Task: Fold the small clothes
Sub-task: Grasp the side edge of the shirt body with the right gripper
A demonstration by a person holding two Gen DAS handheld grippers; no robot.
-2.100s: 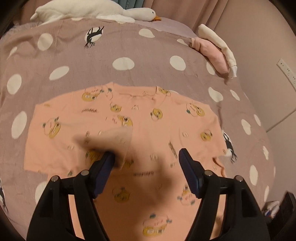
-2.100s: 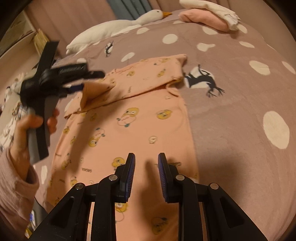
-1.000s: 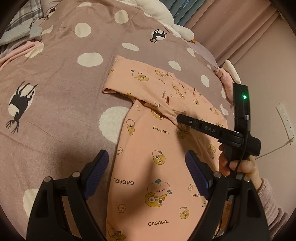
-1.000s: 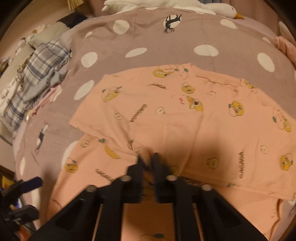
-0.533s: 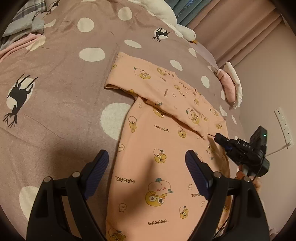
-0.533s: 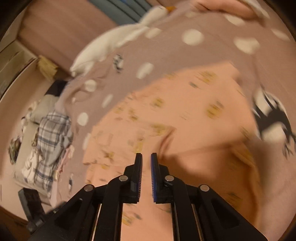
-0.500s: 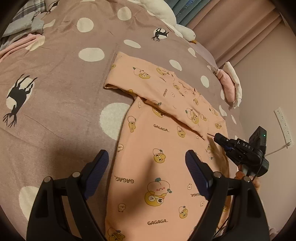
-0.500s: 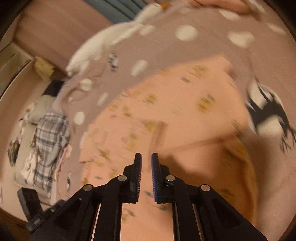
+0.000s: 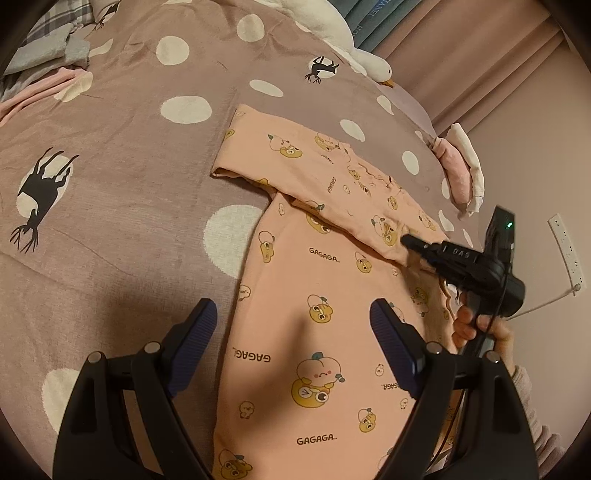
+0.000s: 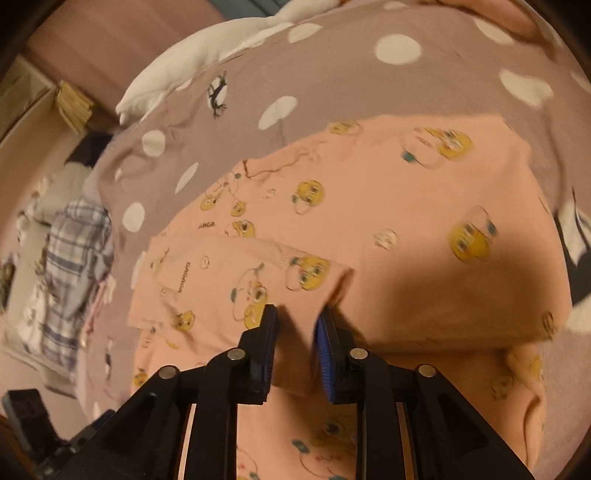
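Clearly limp and light, the peach pyjama top [image 9: 325,302] wants edge grips: right hand-held gripper [image 10: 295,323] pinches its folded sleeve [image 10: 243,284], left hand-held gripper [image 9: 293,321] hovers agape.

My garment [image 9: 325,317] lies on the bedspread [image 9: 122,192], one sleeve folded across its chest. Toward the bed's far edge lies a plush goose [image 9: 332,29]; a folded pile [image 9: 461,166] occupies the far-right corner.

Bed [image 9: 122,155], mauve cover with white polka dots and black deer prints. Lying on it: peach cartoon-print garment [image 9: 314,332] under and ahead of the left gripper; white goose plush [image 9: 332,29] at far edge; folded pink-and-white clothes [image 9: 460,166] far right; plaid and grey clothes [image 9: 48,48] far left
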